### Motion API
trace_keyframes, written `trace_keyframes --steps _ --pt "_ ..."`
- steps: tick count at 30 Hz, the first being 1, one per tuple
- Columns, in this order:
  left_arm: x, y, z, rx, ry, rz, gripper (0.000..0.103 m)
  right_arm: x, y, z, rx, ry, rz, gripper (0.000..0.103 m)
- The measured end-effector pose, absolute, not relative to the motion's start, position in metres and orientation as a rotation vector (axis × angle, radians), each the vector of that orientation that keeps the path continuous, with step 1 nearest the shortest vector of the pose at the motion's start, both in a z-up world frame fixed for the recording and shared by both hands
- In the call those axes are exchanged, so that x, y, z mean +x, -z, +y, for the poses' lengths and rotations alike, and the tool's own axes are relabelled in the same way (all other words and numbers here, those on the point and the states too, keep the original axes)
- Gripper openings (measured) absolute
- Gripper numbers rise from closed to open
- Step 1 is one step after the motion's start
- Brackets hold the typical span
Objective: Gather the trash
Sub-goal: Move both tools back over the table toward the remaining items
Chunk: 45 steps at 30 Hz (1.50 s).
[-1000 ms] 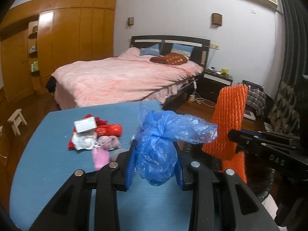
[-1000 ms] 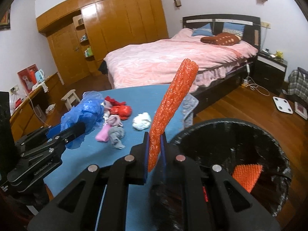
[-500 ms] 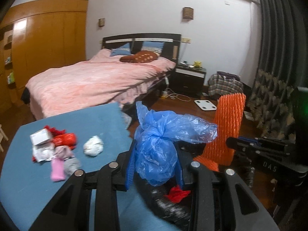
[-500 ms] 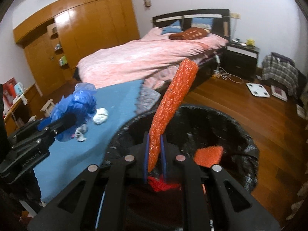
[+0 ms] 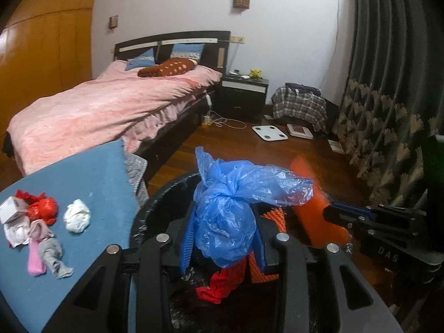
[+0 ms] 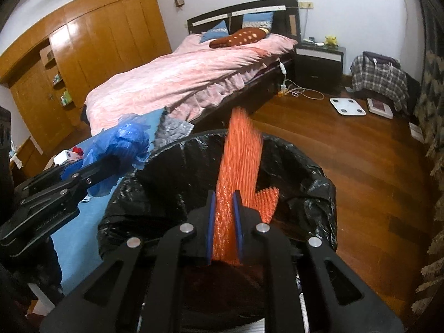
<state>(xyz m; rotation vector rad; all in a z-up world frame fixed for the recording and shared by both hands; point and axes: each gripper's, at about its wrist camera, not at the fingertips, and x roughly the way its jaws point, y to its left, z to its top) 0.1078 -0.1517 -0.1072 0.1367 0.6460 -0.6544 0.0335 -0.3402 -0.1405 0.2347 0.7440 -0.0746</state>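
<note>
Presently, left wrist view. Left gripper (image 5: 223, 245): blue pads clamped on a crumpled, knotted blue plastic bag (image 5: 226, 216), held above the round bin lined with a black plastic bag (image 5: 138, 219). Inside the bin: red crumpled scrap (image 5: 222, 284), orange foam net piece (image 5: 273, 217). Right gripper (image 5: 331, 211) at the right edge, pinching an orange foam mesh sleeve (image 5: 313, 211) (blurred). Blue-covered table (image 5: 91, 172) to the left, bearing a white crumpled tissue (image 5: 77, 215), red wrapper (image 5: 43, 210), small white box (image 5: 11, 213), pink and grey soft scraps (image 5: 45, 249). Writing: "DAS" (or "DA5") on the right gripper body; box lettering too small to read.

Right wrist view. Right gripper (image 6: 224, 227): jaws narrow, pads closed on the lower end of the orange foam mesh sleeve (image 6: 240, 152), which stands up over the bin mouth (image 6: 319, 166). Left gripper (image 6: 105, 163) at left beside the bin rim, carrying the blue plastic bag (image 6: 125, 138).

Handling, by judgement: bag very light, soft, slippery, likely to cling to the pads on release; best taken at the bunched knot. Sleeve light, springy, compressible, not fragile; any pinch along its length serves. No readable labels on either.
</note>
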Motion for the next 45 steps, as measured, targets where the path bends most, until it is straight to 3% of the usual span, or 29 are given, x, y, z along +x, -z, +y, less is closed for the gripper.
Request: trace_keyframes --steps 2,6,11,19,37,45 --pt "0.111 0.108 -0.155 0.141 0.665 0.650 0.047 0.033 0.142 -0.344 0.243 0.086 0.745 0.027" --pt "0.111 0.105 -0.152 0.134 0.674 0.638 0.062 0.030 0.142 -0.349 0.243 0.115 0.742 0.044" --pt "0.113 0.098 -0.127 0.097 0.623 0.618 0.084 0.027 0.136 -0.347 0.245 0.149 0.714 0.088" --pt "0.114 0.085 -0.067 0.062 0.488 0.581 0.096 0.036 0.116 -0.320 0.206 0.108 0.670 0.095" --pt "0.124 0.093 0.102 0.005 0.126 0.571 0.097 0.105 0.099 -0.172 0.064 -0.129 0.642 0.097" --pt "0.134 0.114 0.150 0.002 0.028 0.600 0.097 0.141 0.120 -0.100 0.033 -0.217 0.664 0.097"
